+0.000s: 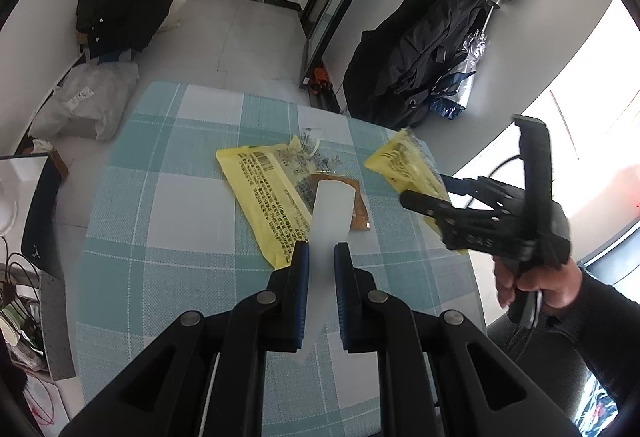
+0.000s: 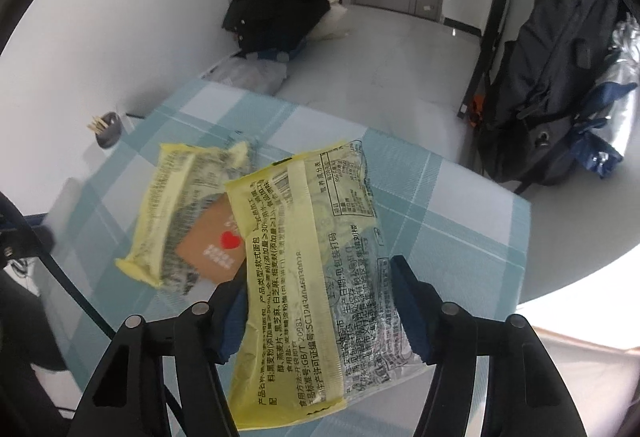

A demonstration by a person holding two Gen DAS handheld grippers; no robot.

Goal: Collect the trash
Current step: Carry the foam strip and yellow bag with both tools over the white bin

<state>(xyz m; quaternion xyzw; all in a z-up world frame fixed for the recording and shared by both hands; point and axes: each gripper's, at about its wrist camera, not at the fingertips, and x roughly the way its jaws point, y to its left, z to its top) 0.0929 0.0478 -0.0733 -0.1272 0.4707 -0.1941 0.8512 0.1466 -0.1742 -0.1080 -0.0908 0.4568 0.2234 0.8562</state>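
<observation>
Pinching a yellow wrapper (image 2: 316,277) between right tool (image 2: 320,307) pads; left tool (image 1: 322,297) clamping a white strip (image 1: 330,237).

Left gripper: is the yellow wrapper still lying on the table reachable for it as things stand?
Probably not yet. The yellow wrapper lies just ahead with nothing between, but the left gripper is shut on a translucent white strip, so its jaws are occupied.
</observation>
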